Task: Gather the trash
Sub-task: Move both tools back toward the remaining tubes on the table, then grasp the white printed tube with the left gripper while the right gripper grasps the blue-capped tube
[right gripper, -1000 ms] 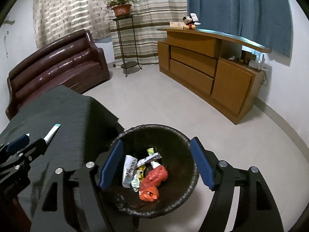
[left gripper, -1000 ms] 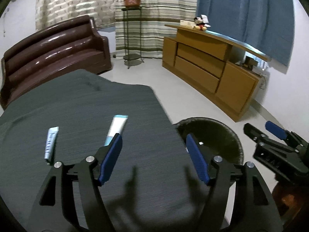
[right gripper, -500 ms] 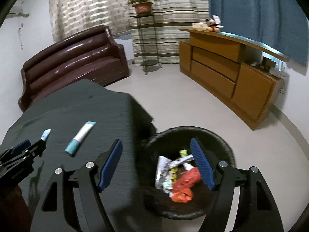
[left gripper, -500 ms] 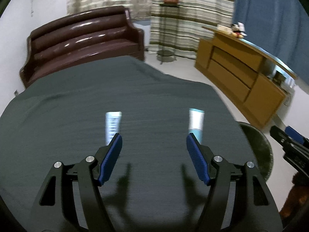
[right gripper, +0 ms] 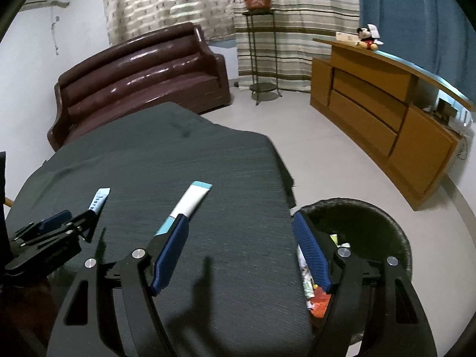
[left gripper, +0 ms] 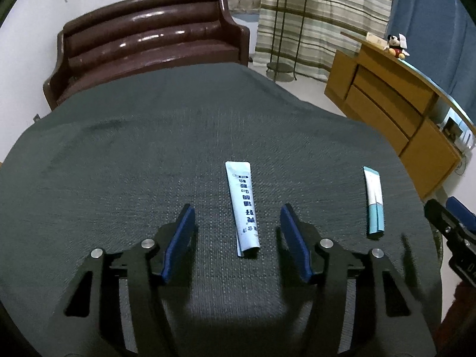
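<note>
A pale blue printed tube [left gripper: 242,206] lies flat on the dark cloth-covered table [left gripper: 148,148]. My left gripper [left gripper: 238,232] hovers over its near end, jaws closing, the tube between them with gaps on both sides. A white and teal tube [left gripper: 374,202] lies further right; in the right wrist view this same tube [right gripper: 190,202] sits just beyond my right gripper [right gripper: 239,244], which is open and empty. The left gripper [right gripper: 59,223] shows at the left edge there, by the blue tube [right gripper: 99,197].
A black trash bin [right gripper: 372,217] with wrappers inside stands on the floor by the table's right edge. A brown sofa [left gripper: 148,44] lies behind the table, a wooden sideboard [right gripper: 386,113] along the right wall, a plant stand [right gripper: 258,47] by the curtains.
Both grippers swung left from the bin toward the table. The left gripper now straddles the pale blue tube and its jaws have narrowed. The right gripper now faces the white and teal tube.
</note>
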